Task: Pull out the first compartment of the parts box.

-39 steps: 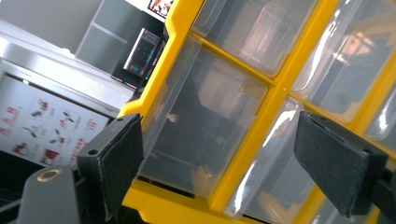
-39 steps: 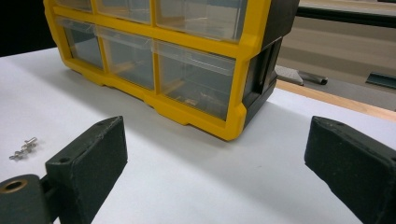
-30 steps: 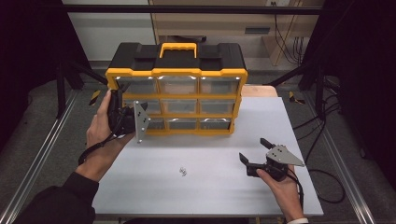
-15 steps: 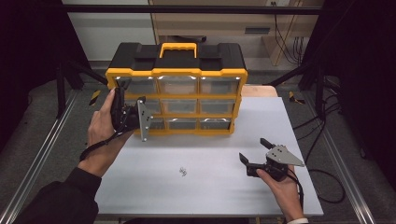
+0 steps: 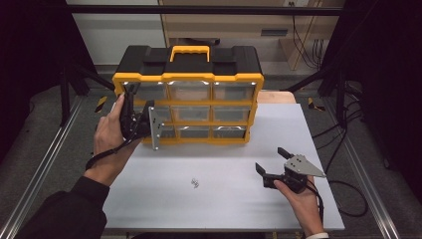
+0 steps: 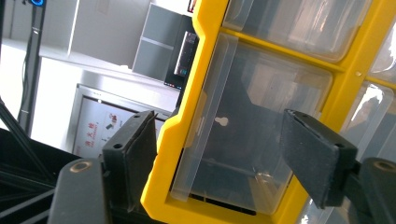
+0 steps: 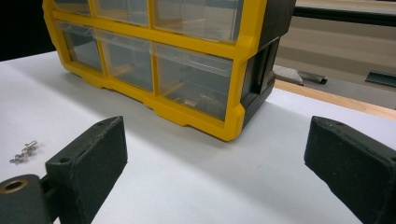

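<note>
Your left tool (image 5: 149, 124), jaws just closing but still open, straddles the left drawer (image 6: 243, 126) of the organizer (image 5: 189, 94) at the desk's (image 5: 224, 199) far edge; grip its stiff, slippery clear lip; right tool (image 5: 271, 167) rests open.

A white table (image 5: 234, 199) with a plain, flat top. A yellow and black drawer organiser (image 5: 188, 94) stands upright on its far half, clear drawers facing the near edge. A few small metal screws (image 5: 195, 183) lie loose together on the bare surface nearer the front, well apart from the organiser. A strip of wood (image 5: 276, 96) edges the table's far right side.
</note>
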{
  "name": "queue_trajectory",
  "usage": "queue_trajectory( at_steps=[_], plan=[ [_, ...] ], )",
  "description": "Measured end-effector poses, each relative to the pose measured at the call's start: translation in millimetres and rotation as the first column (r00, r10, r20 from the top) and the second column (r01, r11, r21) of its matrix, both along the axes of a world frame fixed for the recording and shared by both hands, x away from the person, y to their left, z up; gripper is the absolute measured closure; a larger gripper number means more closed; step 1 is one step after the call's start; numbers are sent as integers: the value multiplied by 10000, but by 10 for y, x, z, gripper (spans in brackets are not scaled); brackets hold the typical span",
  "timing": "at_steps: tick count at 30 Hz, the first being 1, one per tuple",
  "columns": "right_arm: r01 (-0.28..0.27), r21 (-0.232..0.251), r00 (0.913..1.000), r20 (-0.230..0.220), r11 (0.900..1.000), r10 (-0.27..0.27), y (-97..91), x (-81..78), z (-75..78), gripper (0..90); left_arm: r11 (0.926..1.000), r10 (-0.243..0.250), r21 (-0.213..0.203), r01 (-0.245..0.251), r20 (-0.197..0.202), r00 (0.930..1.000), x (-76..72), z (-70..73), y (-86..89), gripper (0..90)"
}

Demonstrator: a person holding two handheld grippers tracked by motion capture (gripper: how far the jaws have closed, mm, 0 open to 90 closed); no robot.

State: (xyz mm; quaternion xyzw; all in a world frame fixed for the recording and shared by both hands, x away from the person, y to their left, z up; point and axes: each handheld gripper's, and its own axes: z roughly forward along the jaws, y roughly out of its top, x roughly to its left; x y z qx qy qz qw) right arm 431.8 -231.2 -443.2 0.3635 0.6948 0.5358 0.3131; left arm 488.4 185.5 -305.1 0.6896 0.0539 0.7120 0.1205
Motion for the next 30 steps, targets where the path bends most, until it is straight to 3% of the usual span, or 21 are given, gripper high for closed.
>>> queue_trajectory(
  at_steps=[2, 18, 30],
  plan=[
    [-22, 77, 10000, -44, 10000, 23, -3, -3, 1, 60, 9999, 34, 160, -36, 117, 9999, 2, -10, 2, 297],
    [28, -6, 10000, -10, 10000, -28, -8, 1, -4, 58, 9998, 216, 44, -218, 489, 9986, 33, -17, 23, 312],
    [38, -17, 10000, -24, 10000, -38, -5, -1, -6, 58, 9990, 380, 209, -397, 785, 9962, 38, -28, 11, 322]
  ],
)
